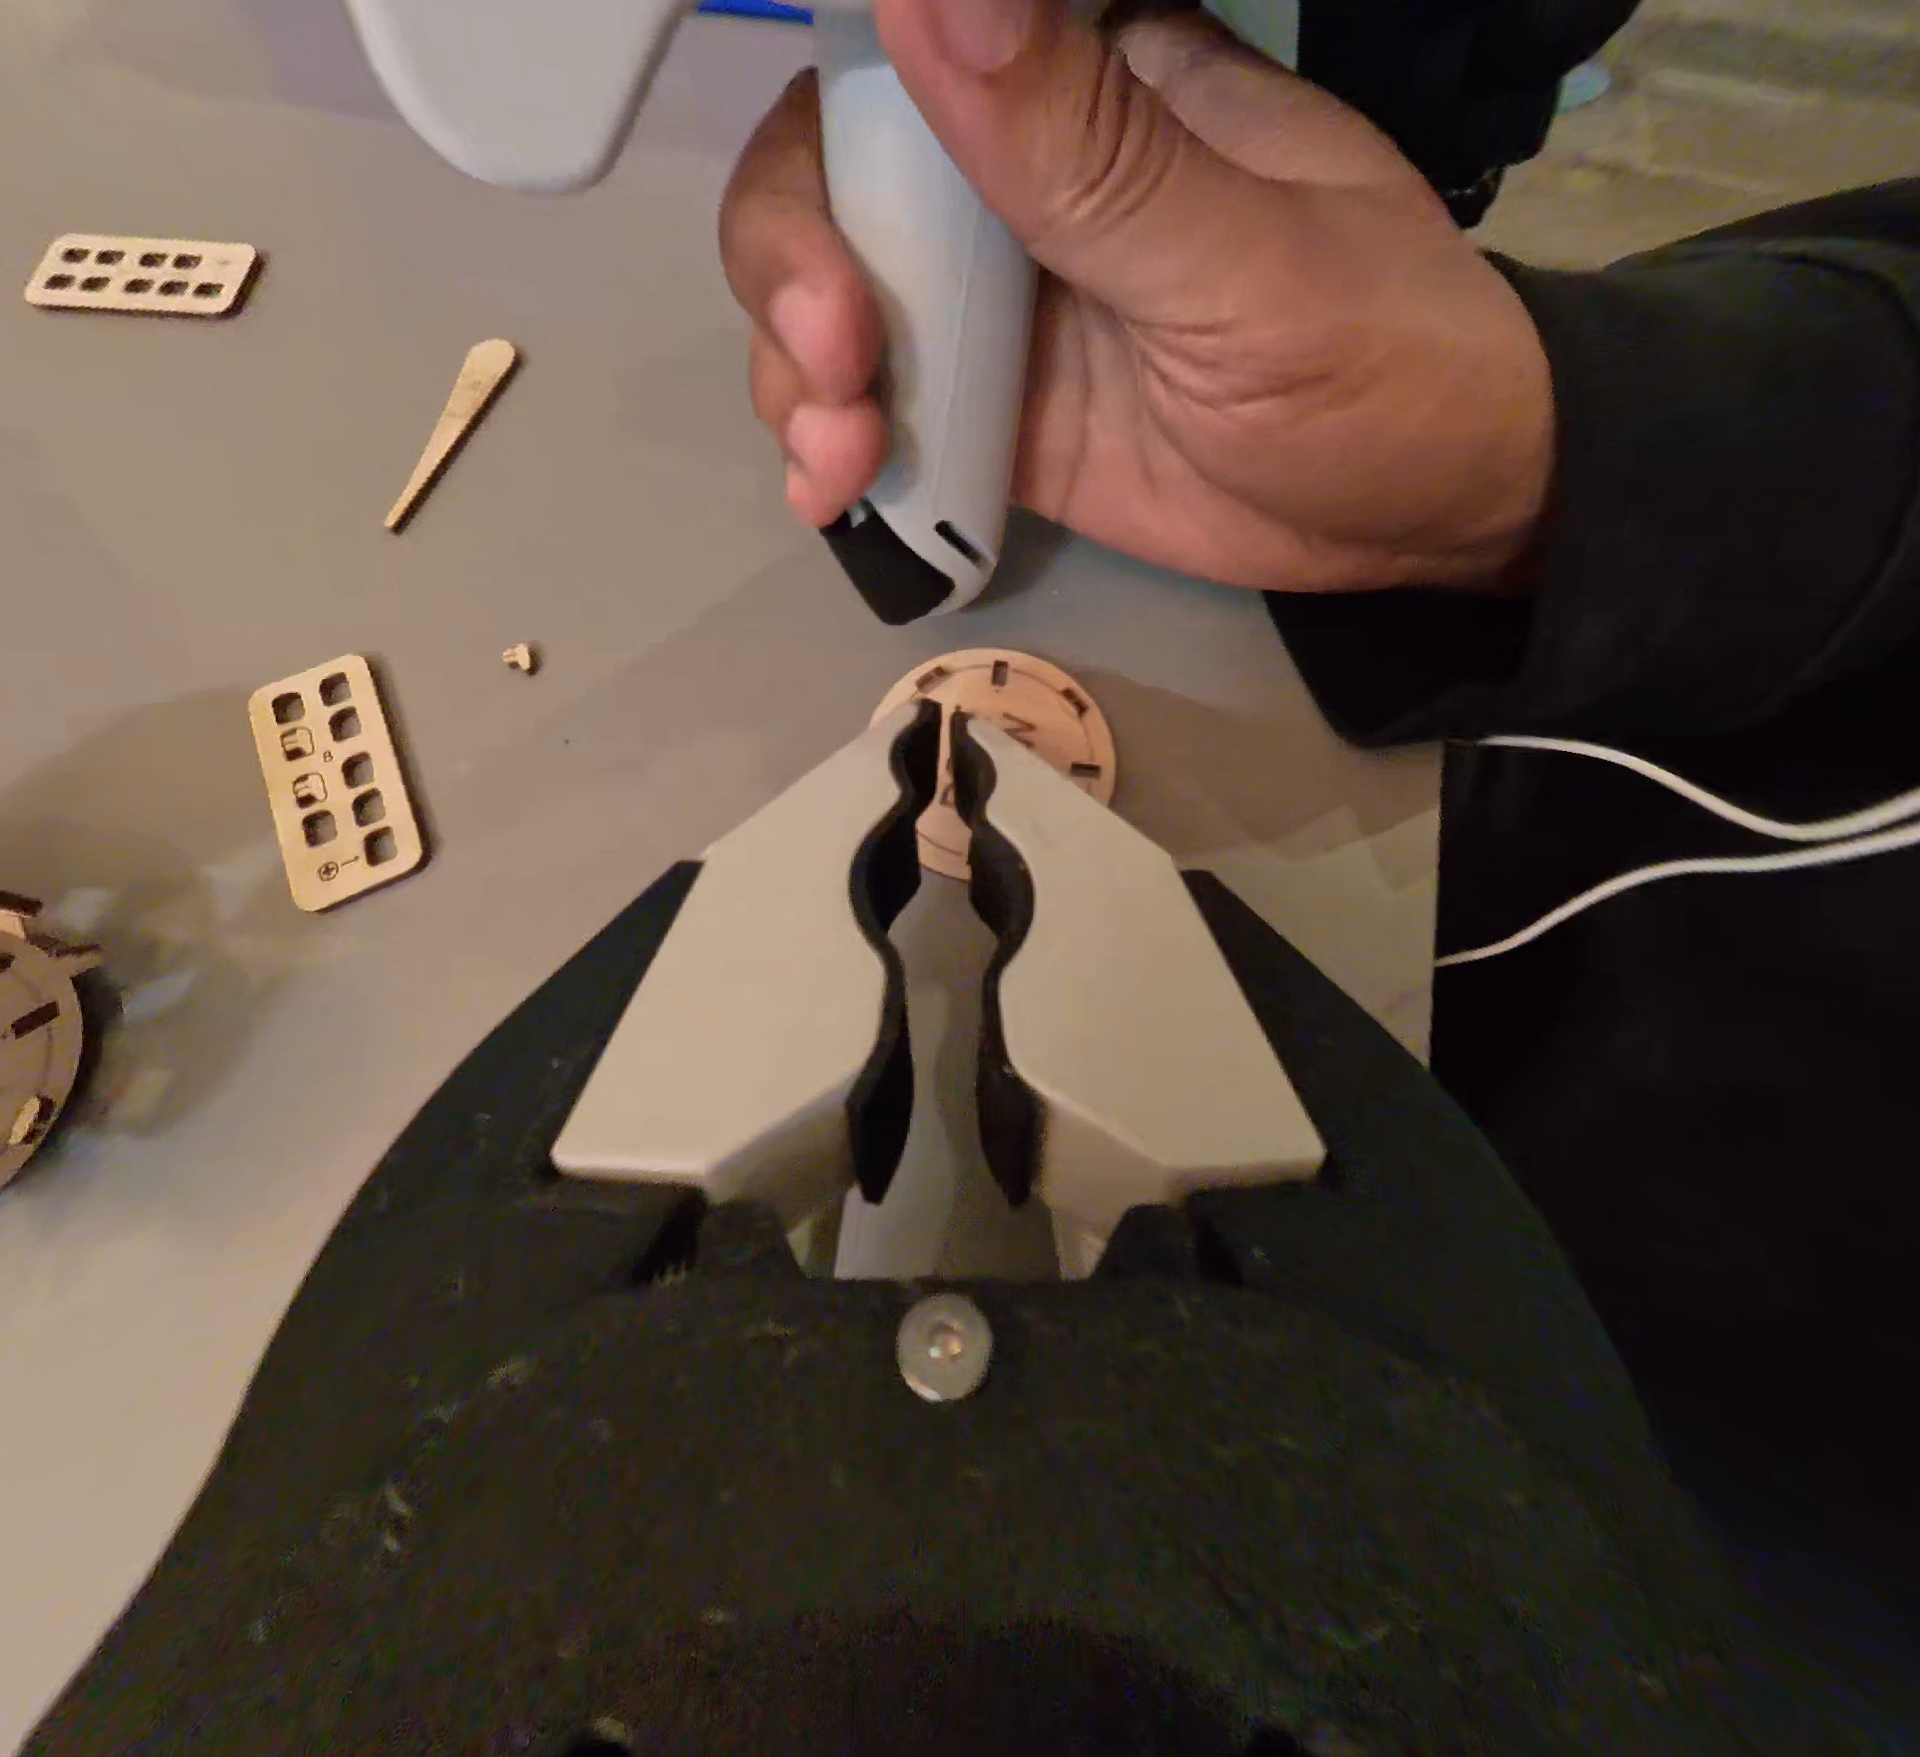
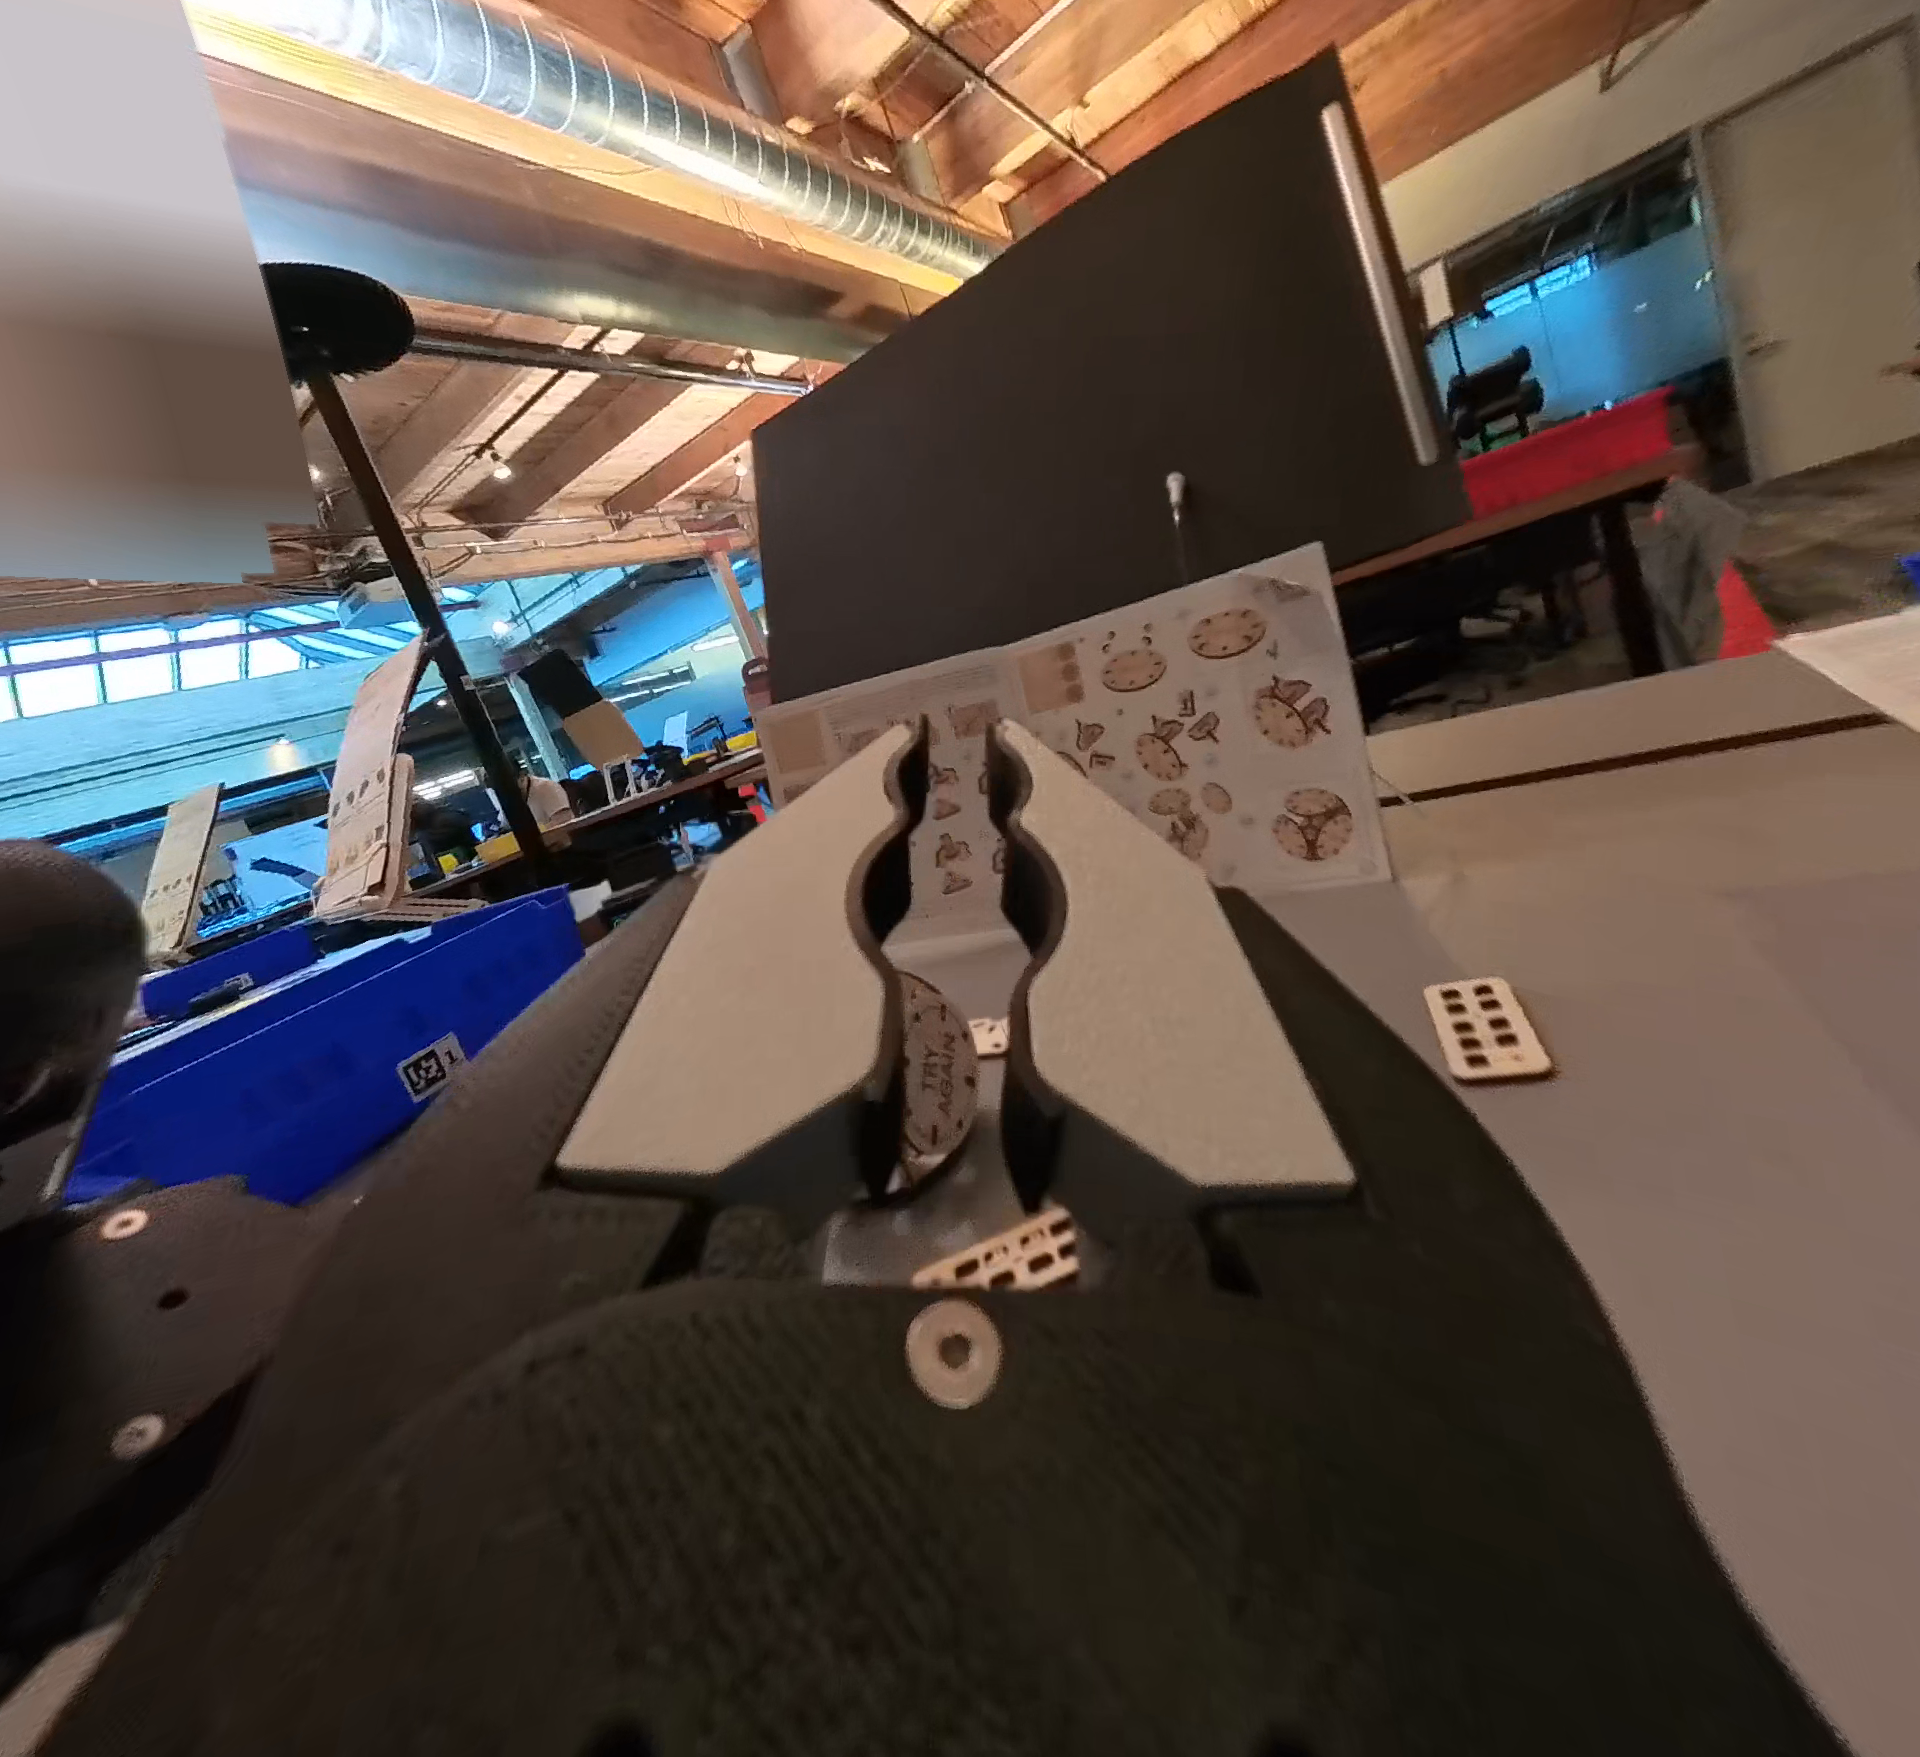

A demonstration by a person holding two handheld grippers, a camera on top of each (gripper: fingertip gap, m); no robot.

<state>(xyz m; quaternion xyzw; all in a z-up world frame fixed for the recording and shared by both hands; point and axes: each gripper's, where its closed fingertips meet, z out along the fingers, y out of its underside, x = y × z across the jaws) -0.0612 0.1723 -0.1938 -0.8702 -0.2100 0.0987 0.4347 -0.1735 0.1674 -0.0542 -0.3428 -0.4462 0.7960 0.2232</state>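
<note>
Your left claw (image 1: 938, 720) is closed with its tips over the wooden disc (image 1: 1049, 699) lying flat on the grey table (image 1: 623, 585), near a slotted plate (image 1: 338, 777), while your right claw (image 2: 956, 736) stands slightly open, tips gripping nothing.

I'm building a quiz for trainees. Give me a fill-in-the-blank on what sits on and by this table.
1. The left gripper has its tips over a round disc made of ___.
2. The table is ___ in colour.
3. The bin beside the table is ___ in colour.

Missing words: wood; grey; blue.
</note>
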